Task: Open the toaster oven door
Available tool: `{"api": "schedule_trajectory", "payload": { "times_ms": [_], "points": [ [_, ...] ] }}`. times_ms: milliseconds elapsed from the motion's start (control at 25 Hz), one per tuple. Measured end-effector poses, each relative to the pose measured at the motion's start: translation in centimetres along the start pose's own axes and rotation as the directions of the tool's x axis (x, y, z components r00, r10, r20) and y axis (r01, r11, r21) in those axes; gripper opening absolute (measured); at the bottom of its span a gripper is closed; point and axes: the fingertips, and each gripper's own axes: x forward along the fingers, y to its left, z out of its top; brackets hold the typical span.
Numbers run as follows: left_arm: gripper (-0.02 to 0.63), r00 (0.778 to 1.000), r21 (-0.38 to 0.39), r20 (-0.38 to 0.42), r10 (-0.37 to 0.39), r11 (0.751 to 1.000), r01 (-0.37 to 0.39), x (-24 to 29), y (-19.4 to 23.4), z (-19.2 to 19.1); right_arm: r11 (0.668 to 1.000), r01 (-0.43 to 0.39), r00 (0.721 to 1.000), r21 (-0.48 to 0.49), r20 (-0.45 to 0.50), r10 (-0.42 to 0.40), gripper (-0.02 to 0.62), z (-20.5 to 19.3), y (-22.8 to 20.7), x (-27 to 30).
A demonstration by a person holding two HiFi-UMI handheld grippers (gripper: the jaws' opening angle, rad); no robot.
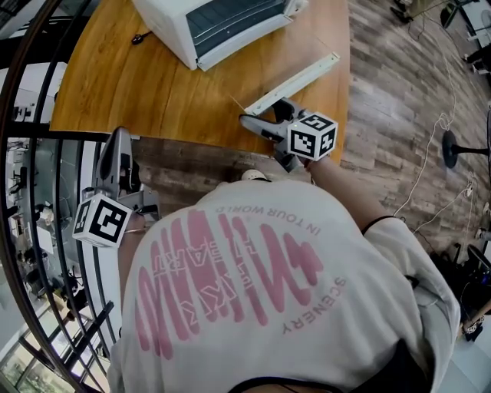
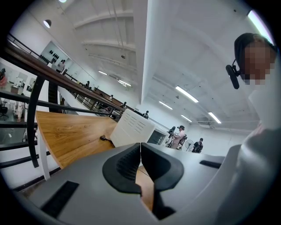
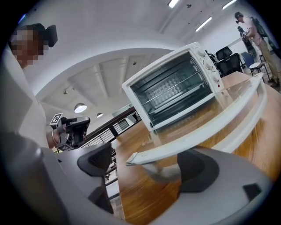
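The white toaster oven (image 1: pixel 215 23) stands at the far side of the wooden table (image 1: pixel 153 100). Its glass door (image 1: pixel 295 80) is folded down flat toward me. My right gripper (image 1: pixel 268 115) is at the door's near edge. In the right gripper view the jaws stand wide apart, and the end of the door's white handle rail (image 3: pixel 136 157) lies between them, with the left pad (image 3: pixel 94 160) clear of it. The oven (image 3: pixel 175 88) shows its dark cavity and rack. My left gripper (image 1: pixel 121 150) hangs off the table's left edge, its pads (image 2: pixel 129 162) pressed together on nothing.
A black metal railing (image 1: pixel 46 153) curves along the left, close to the left gripper. A small black plug (image 1: pixel 140 37) lies on the table left of the oven. A floor fan (image 1: pixel 460 150) and cables are on the wooden floor at right. People (image 2: pixel 178 136) stand far off.
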Motion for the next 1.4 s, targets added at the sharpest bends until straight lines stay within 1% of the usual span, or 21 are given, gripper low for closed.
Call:
{"api": "schedule_trajectory", "payload": {
  "times_ms": [120, 200, 280, 320, 400, 480, 560, 680, 720, 800, 840, 920, 1000, 1160, 1320, 1400],
  "points": [
    [0.021, 1.000, 0.007, 0.000, 0.003, 1.000, -0.003, -0.2, -0.3, -0.1, 1.000, 0.016, 1.000, 0.019, 0.026, -0.016, 0.460, 0.2, 0.1, -0.1],
    [0.021, 1.000, 0.008, -0.002, 0.004, 1.000, -0.004, -0.4, -0.5, -0.3, 0.998, 0.024, 0.999, 0.051, 0.044, -0.026, 0.462, 0.4, 0.2, -0.2],
    [0.021, 1.000, 0.007, -0.008, 0.006, 1.000, -0.006, -0.5, -0.5, -0.5, 0.994, 0.021, 0.997, 0.111, 0.066, -0.028, 0.470, 0.8, 0.2, -0.2],
    [0.021, 1.000, 0.005, -0.008, 0.004, 1.000, -0.004, -0.4, -0.5, -0.6, 0.987, 0.013, 0.996, 0.158, 0.081, -0.026, 0.471, 1.0, 0.1, -0.2],
    [0.021, 1.000, 0.002, -0.005, 0.000, 1.000, 0.000, -0.3, -0.4, -0.7, 0.961, -0.020, 0.992, 0.276, 0.128, -0.016, 0.471, 1.6, -0.1, -0.4],
    [0.021, 1.000, 0.000, -0.002, -0.002, 1.000, 0.002, -0.3, -0.5, -0.7, 0.920, -0.077, 0.980, 0.383, 0.198, 0.000, 0.466, 2.5, -0.4, -0.6],
    [0.021, 1.000, 0.000, 0.001, -0.003, 1.000, 0.003, -0.3, -0.4, -0.6, 0.892, -0.116, 0.969, 0.436, 0.249, 0.004, 0.435, 3.1, -0.5, -0.7],
    [0.021, 1.000, 0.001, 0.003, -0.004, 1.000, 0.004, -0.4, -0.3, -0.6, 0.878, -0.107, 0.966, 0.467, 0.258, -0.019, 0.427, 2.9, -0.9, -0.9],
    [0.021, 1.000, -0.001, 0.003, -0.004, 1.000, 0.004, -0.4, -0.3, -0.6, 0.865, -0.102, 0.965, 0.491, 0.260, -0.034, 0.412, 2.9, -1.1, -1.0],
    [0.021, 1.000, -0.004, 0.001, -0.002, 1.000, 0.002, -0.4, -0.3, -0.6, 0.834, -0.104, 0.960, 0.542, 0.273, -0.058, 0.357, 2.7, -1.6, -1.4],
    [0.021, 1.000, -0.005, 0.002, -0.004, 1.000, 0.004, -0.3, -0.3, -0.6, 0.824, -0.106, 0.958, 0.557, 0.278, -0.065, 0.329, 2.6, -1.8, -1.6],
    [0.021, 1.000, -0.005, 0.004, -0.008, 1.000, 0.008, -0.3, -0.2, -0.6, 0.815, -0.105, 0.958, 0.570, 0.279, -0.072, 0.280, 2.1, -1.9, -1.8],
    [0.021, 1.000, -0.006, 0.003, -0.006, 1.000, 0.006, -0.3, -0.2, -0.6, 0.804, -0.095, 0.959, 0.587, 0.270, -0.084, 0.256, 1.5, -2.1, -2.0],
    [0.021, 1.000, -0.006, 0.001, -0.006, 1.000, 0.006, -0.2, -0.4, -0.7, 0.761, -0.064, 0.959, 0.645, 0.251, -0.132, 0.187, 0.4, -3.1, -2.6],
    [0.021, 1.000, -0.005, -0.001, -0.009, 1.000, 0.009, 0.0, -0.4, -0.6, 0.737, -0.051, 0.957, 0.674, 0.243, -0.156, 0.125, 0.2, -3.9, -2.8],
    [0.021, 1.000, -0.005, -0.002, -0.009, 1.000, 0.009, 0.0, -0.4, -0.7, 0.727, -0.048, 0.957, 0.685, 0.239, -0.162, 0.117, 0.1, -4.1, -2.8]
  ]
}}
